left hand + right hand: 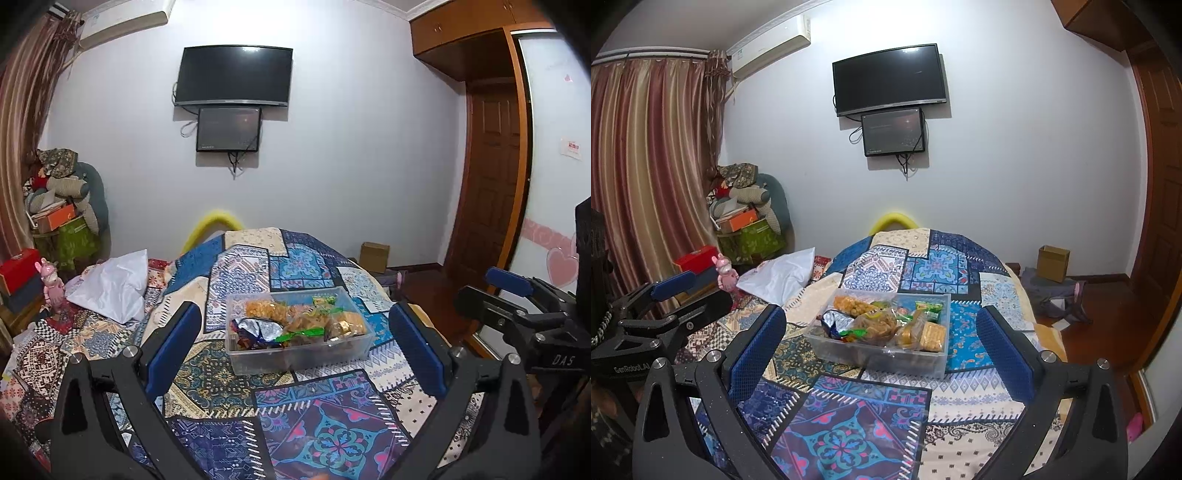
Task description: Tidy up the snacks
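- Nearest the lens in the left wrist view, the left claw point(295, 339) stands wide, its blue-padded fingers point(173, 343) spread apart with nothing between them but air above the cloth.
- In the right wrist view the right claw point(882, 343) is likewise spread wide and holds nothing; its blue pads point(757, 350) flank the scene on both sides.
- Each claw shows at the edge of the other's view: the right one at the right side of the left view, the left one at the left side of the right view, so they sit side by side, apart.
- Below both lies a patchwork cloth point(314, 424) in blue, cream and purple, covering the surface.
- Just beyond the fingertips, centred between the pads of each claw and clear of them, a clear plastic bin point(886, 358) rests on the cloth.
- The bin holds the snacks point(882, 325): crumpled bags of orange and yellow pieces, a silver-blue wrapper, green packets, and biscuit packs at its right end.
- Farther left, a white bag point(783, 273) lies beyond the cloth, with a pink figurine point(726, 273) beside it.
- On the far wall hangs a dark television point(236, 74) with a smaller screen point(229, 129) under it.
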Tool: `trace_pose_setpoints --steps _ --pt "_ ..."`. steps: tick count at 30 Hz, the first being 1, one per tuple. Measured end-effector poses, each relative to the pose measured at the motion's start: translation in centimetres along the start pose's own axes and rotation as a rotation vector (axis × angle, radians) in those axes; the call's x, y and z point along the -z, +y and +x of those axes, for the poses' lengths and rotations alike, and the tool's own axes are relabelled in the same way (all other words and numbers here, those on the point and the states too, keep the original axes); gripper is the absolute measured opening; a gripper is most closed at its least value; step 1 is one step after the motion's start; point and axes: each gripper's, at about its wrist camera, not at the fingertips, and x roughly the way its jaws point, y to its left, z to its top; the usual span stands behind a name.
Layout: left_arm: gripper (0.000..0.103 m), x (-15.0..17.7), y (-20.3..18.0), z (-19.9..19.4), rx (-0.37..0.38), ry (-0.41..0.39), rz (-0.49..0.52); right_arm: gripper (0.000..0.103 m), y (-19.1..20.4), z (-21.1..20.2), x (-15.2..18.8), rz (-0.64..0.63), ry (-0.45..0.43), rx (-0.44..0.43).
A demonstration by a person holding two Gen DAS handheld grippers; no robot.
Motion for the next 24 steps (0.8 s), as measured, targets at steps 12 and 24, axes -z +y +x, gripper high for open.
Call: trace_pose_setpoints --steps 12,24 --pt "0.103 0.19 -0.47 -0.26 -0.007 -0.015 0.012 0.103 -0.04 -0.06 -0.02 0.001 0.0 0.001" --pt "0.103 0.49 -0.35 -0.04 0.0 -0.002 0.008 0.103 -0.19 0.02 0.03 0.01 0.01 0.006"
